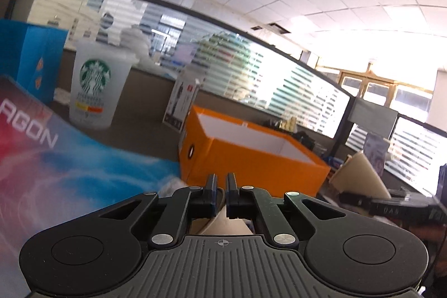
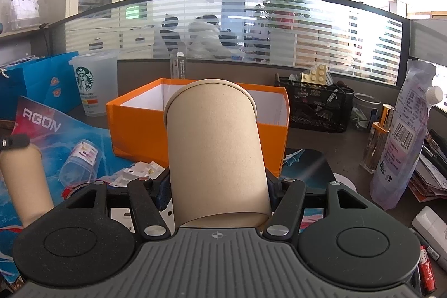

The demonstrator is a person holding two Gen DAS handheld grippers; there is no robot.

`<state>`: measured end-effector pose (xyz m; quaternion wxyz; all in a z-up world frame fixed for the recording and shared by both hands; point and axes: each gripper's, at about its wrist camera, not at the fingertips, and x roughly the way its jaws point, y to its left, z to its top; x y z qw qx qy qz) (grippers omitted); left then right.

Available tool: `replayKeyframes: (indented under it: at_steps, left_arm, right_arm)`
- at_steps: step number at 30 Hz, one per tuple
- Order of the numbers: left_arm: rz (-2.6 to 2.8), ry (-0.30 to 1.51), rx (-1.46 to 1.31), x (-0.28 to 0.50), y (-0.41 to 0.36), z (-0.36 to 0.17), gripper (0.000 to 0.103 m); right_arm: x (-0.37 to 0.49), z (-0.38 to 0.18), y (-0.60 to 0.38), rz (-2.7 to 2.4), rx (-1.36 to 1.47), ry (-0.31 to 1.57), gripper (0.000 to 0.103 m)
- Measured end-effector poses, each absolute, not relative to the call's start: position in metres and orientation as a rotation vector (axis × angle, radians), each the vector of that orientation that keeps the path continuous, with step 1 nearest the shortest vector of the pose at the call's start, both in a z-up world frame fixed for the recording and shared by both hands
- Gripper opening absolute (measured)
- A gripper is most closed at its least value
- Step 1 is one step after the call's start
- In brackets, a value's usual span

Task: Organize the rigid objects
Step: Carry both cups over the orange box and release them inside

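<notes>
My right gripper point(image 2: 215, 186) is shut on a brown paper cup point(image 2: 215, 147), held with its mouth tilted toward the open orange box point(image 2: 139, 127) just ahead. My left gripper point(image 1: 221, 183) is nearly shut on the rim of a second brown paper cup point(image 1: 223, 224), mostly hidden beneath the fingers; that cup also shows at the left in the right wrist view point(image 2: 25, 180). The orange box point(image 1: 251, 158) stands just ahead of the left gripper, with a white inside. The other paper cup point(image 1: 360, 172) and the right gripper appear to the right.
A Starbucks plastic cup point(image 1: 95, 91) and a blue paper bag point(image 1: 33, 60) stand at the back left on the AGON mat point(image 1: 69, 166). A clear plastic jar point(image 2: 79, 161) and white switch plates point(image 2: 137, 172) lie on the mat. A black mesh organizer point(image 2: 315, 105), a plastic pouch point(image 2: 402, 136) and stationery crowd the right.
</notes>
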<state>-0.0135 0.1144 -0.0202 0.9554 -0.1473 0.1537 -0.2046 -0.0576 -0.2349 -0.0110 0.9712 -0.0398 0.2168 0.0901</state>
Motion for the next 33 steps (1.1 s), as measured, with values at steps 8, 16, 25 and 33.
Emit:
replayKeyframes:
  at_steps: [8,16,25,33]
  left_arm:
    - [-0.439,0.263,-0.297,0.002,0.105,0.012,0.003]
    - [-0.488,0.157,-0.220,0.018,0.076,0.062,0.003]
    - [-0.523,0.093,-0.182,0.059,0.039,0.093,0.003]
    - [-0.525,0.089,-0.179,0.106,0.018,0.094,0.003]
  right_arm:
    - [-0.051,-0.008,-0.240,0.184,-0.078,0.427,0.058]
    - [-0.038,0.008,-0.248,0.191,-0.080,0.394,0.058]
    - [-0.007,0.030,-0.252,0.199,-0.091,0.353,0.058]
    - [0.037,0.033,-0.252,0.211,-0.088,0.374,0.058]
